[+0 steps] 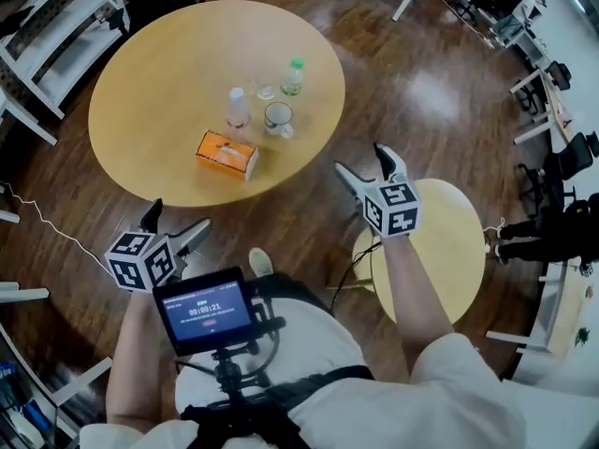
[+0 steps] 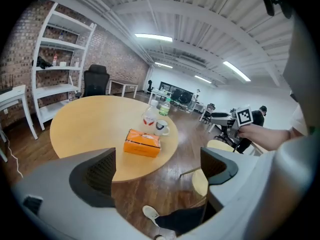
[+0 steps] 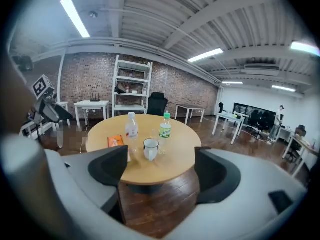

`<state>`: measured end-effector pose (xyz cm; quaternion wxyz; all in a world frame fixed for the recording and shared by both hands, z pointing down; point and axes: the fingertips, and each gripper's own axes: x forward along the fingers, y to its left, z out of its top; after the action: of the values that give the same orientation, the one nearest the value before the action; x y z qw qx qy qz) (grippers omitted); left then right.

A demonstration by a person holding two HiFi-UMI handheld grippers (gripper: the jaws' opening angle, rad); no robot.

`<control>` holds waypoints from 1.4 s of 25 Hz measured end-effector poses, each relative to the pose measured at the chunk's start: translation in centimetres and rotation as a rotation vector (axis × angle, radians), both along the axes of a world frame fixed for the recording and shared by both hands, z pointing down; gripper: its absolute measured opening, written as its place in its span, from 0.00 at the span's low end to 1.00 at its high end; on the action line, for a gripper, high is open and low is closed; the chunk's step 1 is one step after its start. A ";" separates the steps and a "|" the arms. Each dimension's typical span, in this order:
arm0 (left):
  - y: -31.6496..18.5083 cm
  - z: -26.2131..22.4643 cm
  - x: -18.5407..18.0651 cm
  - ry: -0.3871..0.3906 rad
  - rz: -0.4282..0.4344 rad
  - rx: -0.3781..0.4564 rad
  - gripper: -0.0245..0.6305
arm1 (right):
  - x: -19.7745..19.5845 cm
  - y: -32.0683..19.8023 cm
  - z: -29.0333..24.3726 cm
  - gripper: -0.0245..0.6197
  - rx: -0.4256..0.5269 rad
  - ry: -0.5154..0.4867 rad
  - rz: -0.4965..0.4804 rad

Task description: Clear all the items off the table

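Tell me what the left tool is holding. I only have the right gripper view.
Observer: Nothing. The left tool is open, its jaws apart with only floor and the table edge showing between them.
Operator: And the orange thing half hidden behind my jaw?
Observer: A tissue box, lying flat on the table. It is the item nearest the person and sits clear of the mug.
Operator: Anything under the right tool?
Observer: Yes, a small round stool with a yellow top stands on the floor below the right tool and forearm, off to the side of the big table.
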<state>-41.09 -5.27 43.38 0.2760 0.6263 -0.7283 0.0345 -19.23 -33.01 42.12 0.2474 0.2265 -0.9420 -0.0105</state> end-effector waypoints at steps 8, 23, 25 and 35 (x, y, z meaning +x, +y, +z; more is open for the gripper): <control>3.1 3.2 12.5 0.060 0.203 0.013 0.85 | 18.2 14.8 0.6 0.70 -0.050 -0.003 0.214; 2.0 3.0 38.2 0.025 0.589 0.002 0.85 | 48.5 27.7 1.7 0.70 -0.120 -0.009 0.607; 2.3 2.8 41.3 0.006 0.577 -0.003 0.85 | 51.6 29.0 1.9 0.70 -0.134 -0.018 0.604; 6.0 1.5 53.1 -0.013 0.502 0.011 0.85 | 62.8 31.8 3.9 0.70 -0.162 -0.089 0.542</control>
<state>12.04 0.71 44.92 0.2508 0.7888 -0.5518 0.1021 43.54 -1.18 45.98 0.2167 0.4500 -0.8547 0.1412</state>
